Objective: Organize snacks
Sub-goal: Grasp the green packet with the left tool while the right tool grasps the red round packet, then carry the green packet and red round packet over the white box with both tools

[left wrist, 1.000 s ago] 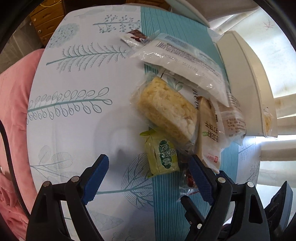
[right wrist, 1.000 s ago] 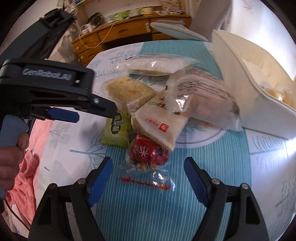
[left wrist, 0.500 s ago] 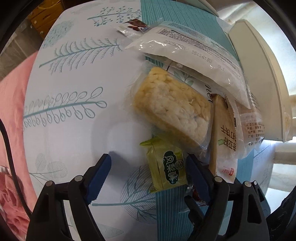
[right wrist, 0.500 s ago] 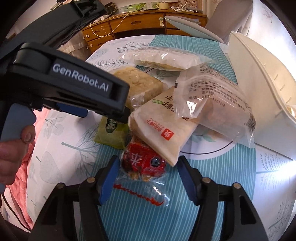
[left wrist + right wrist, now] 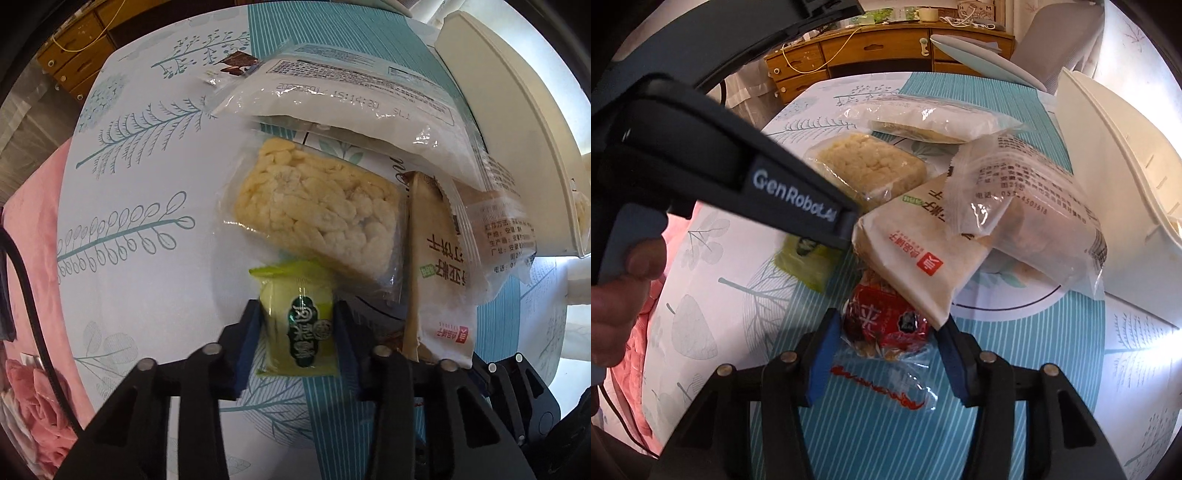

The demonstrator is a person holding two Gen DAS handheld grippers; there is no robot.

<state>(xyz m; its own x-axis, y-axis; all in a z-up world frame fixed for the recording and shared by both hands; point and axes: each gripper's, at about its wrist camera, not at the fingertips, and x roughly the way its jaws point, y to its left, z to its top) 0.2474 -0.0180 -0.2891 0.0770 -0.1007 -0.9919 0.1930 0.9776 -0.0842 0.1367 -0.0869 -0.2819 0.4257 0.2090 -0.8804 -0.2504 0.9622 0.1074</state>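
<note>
The left gripper [image 5: 297, 332] now has its blue fingers [image 5: 248, 345] pressed against both sides of the green packet [image 5: 295, 321] at the lower centre of the frame; half a second ago they stood wide apart around it. The right gripper [image 5: 886, 345] has narrowed too, its fingers flanking the red packet [image 5: 886, 319], though whether they touch it I cannot tell. Both pickups seem under way. Above the green packet lies the rice cake [image 5: 317, 210], just beside it; the beige packet [image 5: 916, 247] overlaps the red one. The white bin [image 5: 1115, 177] waits at the right edge.
</note>
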